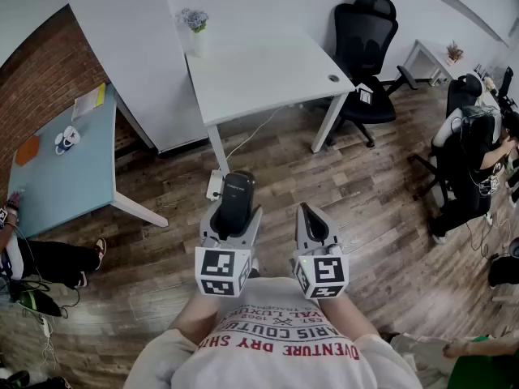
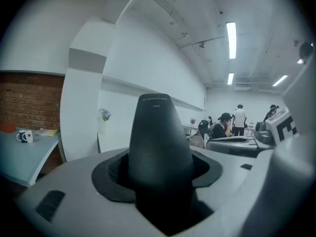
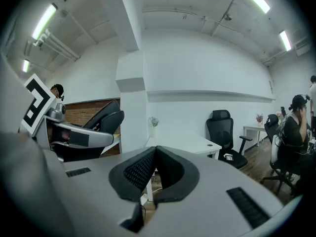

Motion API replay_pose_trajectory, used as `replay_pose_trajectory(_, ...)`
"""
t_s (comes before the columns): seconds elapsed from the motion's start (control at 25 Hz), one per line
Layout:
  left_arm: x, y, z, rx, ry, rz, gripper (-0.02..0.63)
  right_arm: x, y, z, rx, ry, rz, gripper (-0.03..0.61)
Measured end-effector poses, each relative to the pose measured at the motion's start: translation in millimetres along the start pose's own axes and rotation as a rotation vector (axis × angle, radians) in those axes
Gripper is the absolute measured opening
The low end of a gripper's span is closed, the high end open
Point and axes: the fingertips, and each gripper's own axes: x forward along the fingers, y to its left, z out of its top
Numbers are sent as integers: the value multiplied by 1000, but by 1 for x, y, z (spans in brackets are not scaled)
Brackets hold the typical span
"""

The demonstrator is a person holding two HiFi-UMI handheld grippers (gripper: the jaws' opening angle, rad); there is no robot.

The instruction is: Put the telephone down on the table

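A black telephone handset [image 1: 236, 203] stands between the jaws of my left gripper [image 1: 233, 217], which is shut on it and holds it in front of the person's chest, above the wooden floor. In the left gripper view the telephone [image 2: 159, 147] rises dark and tapered from between the black pads. My right gripper [image 1: 314, 224] hangs beside it at the same height, shut with nothing in it; its pads [image 3: 129, 174] meet at the tips. The white table [image 1: 259, 70] stands further ahead, with a small vase of flowers [image 1: 194, 27] at its far left corner.
A light blue table [image 1: 69, 168] with a mug and papers stands at the left against a brick wall. A black office chair [image 1: 366, 51] is right of the white table. A seated person [image 1: 470, 152] is at the far right. A white pillar [image 1: 130, 55] borders the white table.
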Motion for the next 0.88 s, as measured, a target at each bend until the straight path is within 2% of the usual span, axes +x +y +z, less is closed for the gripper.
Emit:
replay_pose_trajectory(0.48, 24, 3, -7, -11, 31, -30, 295, 18, -6, -10, 19, 27, 7, 17)
replay_pose_trajectory(0.64, 39, 15, -7, -21, 40, -50, 295, 37, 3, -14, 12, 50, 44, 17)
replay_pose_trajectory(0.88, 62, 43, -7, -29, 54, -66, 295, 69, 2, -17, 20, 73, 9, 17)
